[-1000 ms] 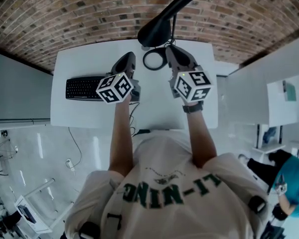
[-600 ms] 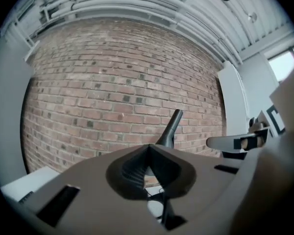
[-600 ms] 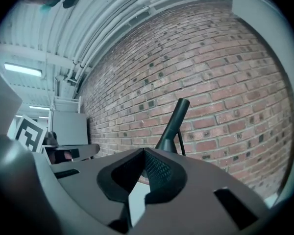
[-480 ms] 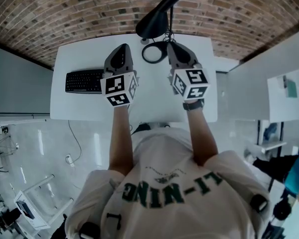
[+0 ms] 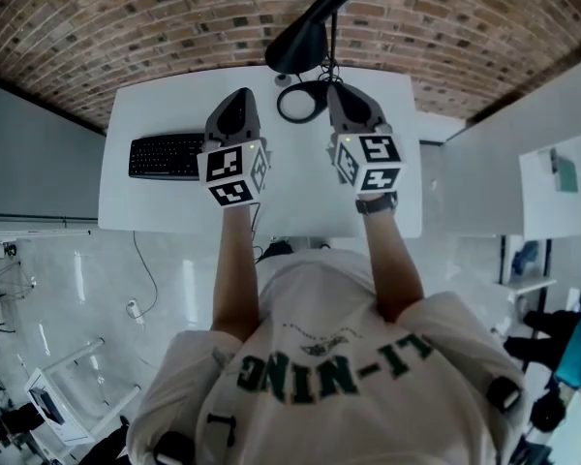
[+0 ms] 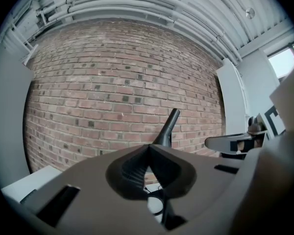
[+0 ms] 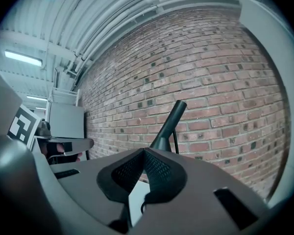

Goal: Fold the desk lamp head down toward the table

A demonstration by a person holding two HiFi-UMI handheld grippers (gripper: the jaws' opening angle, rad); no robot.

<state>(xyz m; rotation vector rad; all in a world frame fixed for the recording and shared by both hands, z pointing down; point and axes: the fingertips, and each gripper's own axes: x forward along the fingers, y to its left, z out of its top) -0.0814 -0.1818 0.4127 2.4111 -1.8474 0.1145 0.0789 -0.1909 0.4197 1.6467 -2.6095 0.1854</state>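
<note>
The black desk lamp [image 5: 298, 45] stands at the far edge of the white table [image 5: 165, 114]. Its cone head tilts up above the ring-shaped base [image 5: 301, 102]. In both gripper views the lamp head [image 6: 168, 129] [image 7: 168, 124] rises just past the jaws against the brick wall. My left gripper [image 5: 235, 97] hovers left of the base, shut with nothing in it, its jaws meeting in front of the camera [image 6: 147, 149]. Close to the right of the base, my right gripper [image 5: 342, 91] is also shut and empty [image 7: 143, 153]. Neither gripper touches the lamp.
A black keyboard [image 5: 165, 155] lies on the table's left part. A brick wall [image 5: 126, 17] runs behind the table. A cable hangs off the near table edge [image 5: 271, 250]. A white partition [image 5: 504, 163] stands to the right.
My left gripper has risen, rolled so its cube faces differently, and moved a little away from the lamp base. The right gripper has shifted slightly. The lamp has not moved.
</note>
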